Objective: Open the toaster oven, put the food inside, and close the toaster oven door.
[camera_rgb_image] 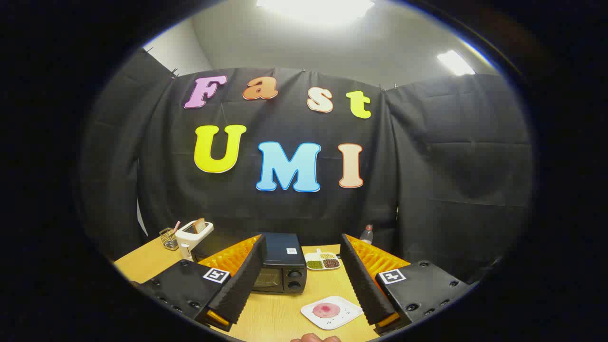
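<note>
Gripper [298, 280] fingers spread wide, grasping nothing. Toaster oven [280, 266] ahead, door closed, left portion hidden behind left finger.

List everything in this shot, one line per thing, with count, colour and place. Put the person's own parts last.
toaster oven: one, black, door shut, on the table between the fingers.
plate of food: one, white with a pink round piece, nearer than the oven, just ahead of the fingers.
divided dish: one, white, holding green, yellow and brown fillings, right of the oven.
bread toaster: one, white, a slice sticking up, left of the oven.
wire cup: one, at the table's far left corner.
bottle: one, clear, beyond the right finger.
table: one, light wood.
gripper: one, open, holding nothing.
hand: part, below the plate.
</note>
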Action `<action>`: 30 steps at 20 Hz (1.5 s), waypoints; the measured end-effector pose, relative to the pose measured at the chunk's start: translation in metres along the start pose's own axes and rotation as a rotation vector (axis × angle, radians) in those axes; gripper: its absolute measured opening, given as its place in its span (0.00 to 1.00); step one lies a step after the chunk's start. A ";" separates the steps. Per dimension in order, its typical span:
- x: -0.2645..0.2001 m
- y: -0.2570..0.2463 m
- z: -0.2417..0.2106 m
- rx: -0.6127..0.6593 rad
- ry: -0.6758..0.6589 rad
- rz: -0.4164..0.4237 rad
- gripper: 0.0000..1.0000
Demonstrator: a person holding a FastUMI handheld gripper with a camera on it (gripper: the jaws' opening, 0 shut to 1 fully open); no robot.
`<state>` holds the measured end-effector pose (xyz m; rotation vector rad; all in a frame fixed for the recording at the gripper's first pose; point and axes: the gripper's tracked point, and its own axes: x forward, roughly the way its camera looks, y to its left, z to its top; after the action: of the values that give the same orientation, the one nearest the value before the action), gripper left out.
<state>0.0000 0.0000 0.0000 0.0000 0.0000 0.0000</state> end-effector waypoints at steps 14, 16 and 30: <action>-0.003 0.006 -0.004 0.011 0.031 0.005 0.98; -0.004 0.008 -0.004 0.012 0.038 0.010 0.98; 0.007 0.055 0.002 0.051 0.088 0.040 0.98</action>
<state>0.0072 0.0547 0.0018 0.0509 0.0880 0.0400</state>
